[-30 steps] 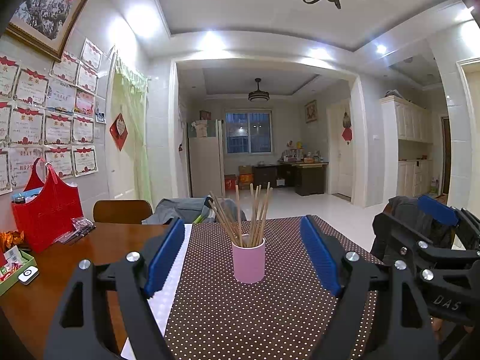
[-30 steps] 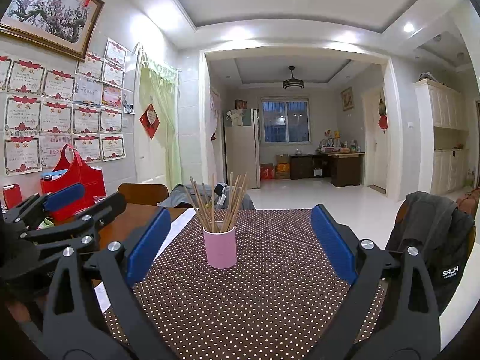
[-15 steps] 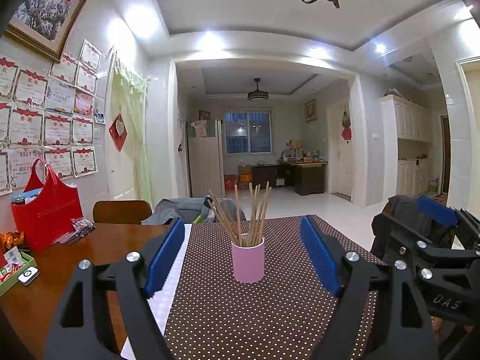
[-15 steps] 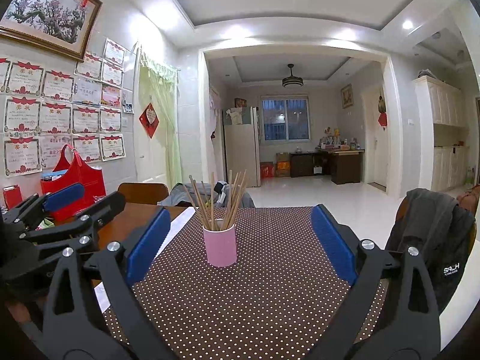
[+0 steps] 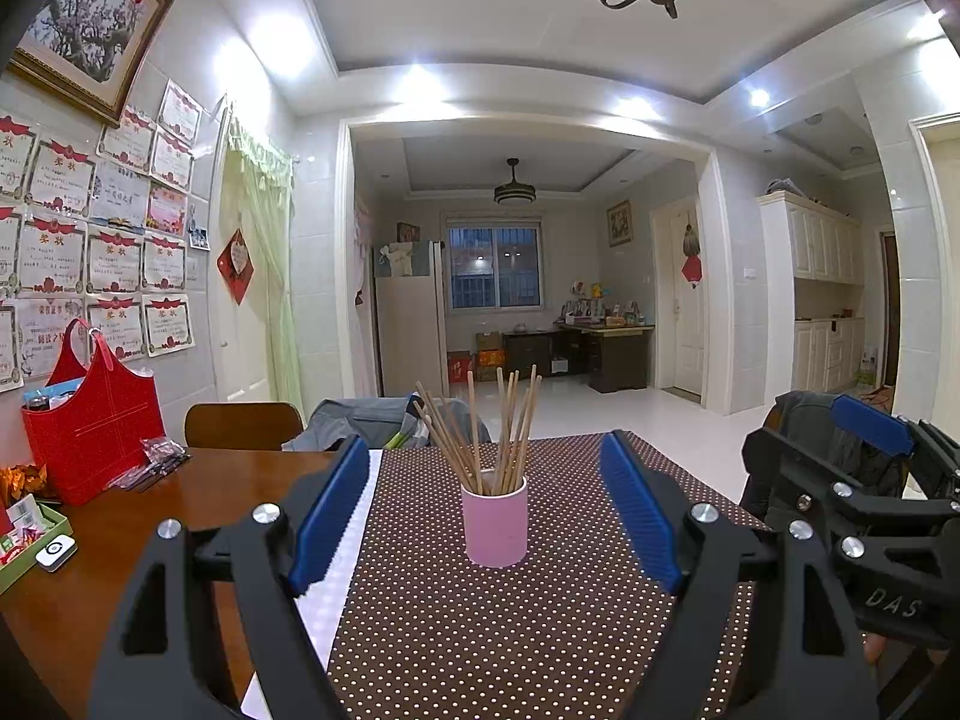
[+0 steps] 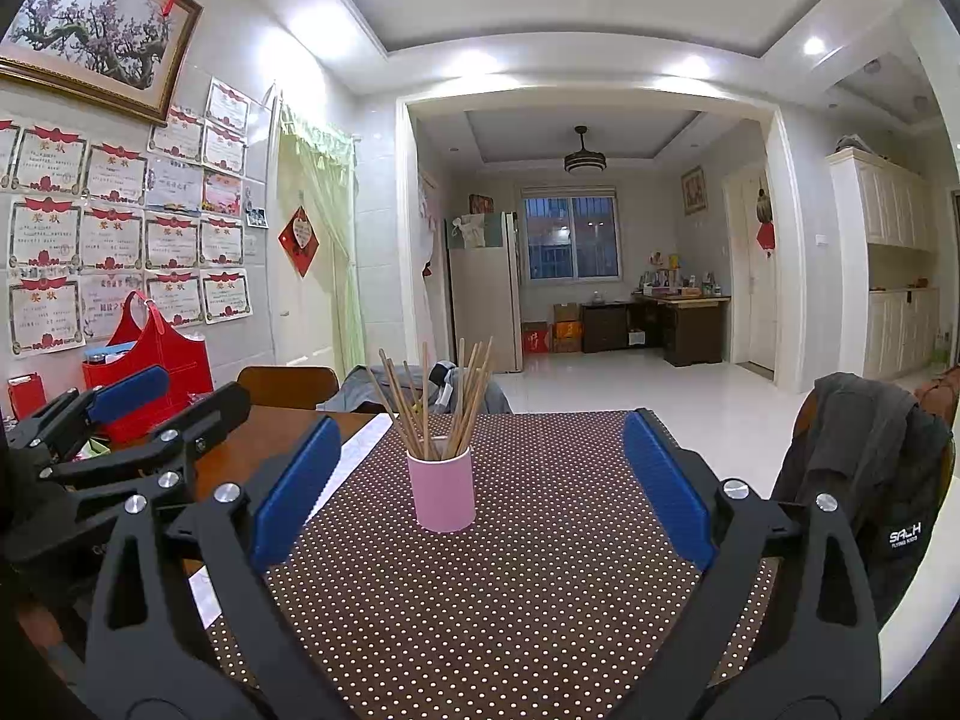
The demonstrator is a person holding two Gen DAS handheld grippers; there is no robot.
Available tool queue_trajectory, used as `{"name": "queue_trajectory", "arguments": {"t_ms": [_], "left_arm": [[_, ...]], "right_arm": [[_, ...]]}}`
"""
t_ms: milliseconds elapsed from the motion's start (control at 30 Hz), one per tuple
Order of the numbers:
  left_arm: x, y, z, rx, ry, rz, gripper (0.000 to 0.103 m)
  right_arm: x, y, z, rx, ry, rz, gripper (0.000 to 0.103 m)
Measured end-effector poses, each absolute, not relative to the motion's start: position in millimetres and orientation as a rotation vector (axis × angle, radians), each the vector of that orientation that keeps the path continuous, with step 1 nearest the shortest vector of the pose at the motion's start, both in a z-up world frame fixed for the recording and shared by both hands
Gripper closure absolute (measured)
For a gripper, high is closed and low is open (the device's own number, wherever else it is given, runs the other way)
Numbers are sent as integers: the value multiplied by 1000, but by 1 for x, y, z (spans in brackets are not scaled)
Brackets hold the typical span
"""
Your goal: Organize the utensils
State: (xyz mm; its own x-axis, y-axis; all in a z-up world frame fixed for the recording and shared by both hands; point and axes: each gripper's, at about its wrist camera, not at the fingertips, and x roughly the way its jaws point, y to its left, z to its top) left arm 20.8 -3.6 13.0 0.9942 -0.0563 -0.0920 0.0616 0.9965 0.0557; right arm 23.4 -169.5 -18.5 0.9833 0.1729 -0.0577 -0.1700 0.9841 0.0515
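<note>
The pink cup (image 5: 495, 520) of chopsticks (image 5: 487, 434) stood mid-table on the dotted cloth (image 5: 540, 630), toward its far edge. The left gripper (image 5: 486, 510) and right gripper (image 6: 480, 492) were wide open, empty. Best to approach slowly, pinching one stick near its top without tipping the cup.

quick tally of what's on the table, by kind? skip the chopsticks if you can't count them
Pink cup: 1
Red bag: 1
Dotted brown runner: 1
Green tray: 1
Chopsticks: a bundle standing in the cup, too overlapped to count
Total: 4, chopsticks left out
</note>
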Motion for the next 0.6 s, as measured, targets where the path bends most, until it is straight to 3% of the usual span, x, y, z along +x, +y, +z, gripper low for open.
{"name": "queue_trajectory", "arguments": {"t_ms": [600], "left_arm": [[21,-3,12,60,91,-58,25]], "right_arm": [[23,-170,-18,50,66,172,10]]}}
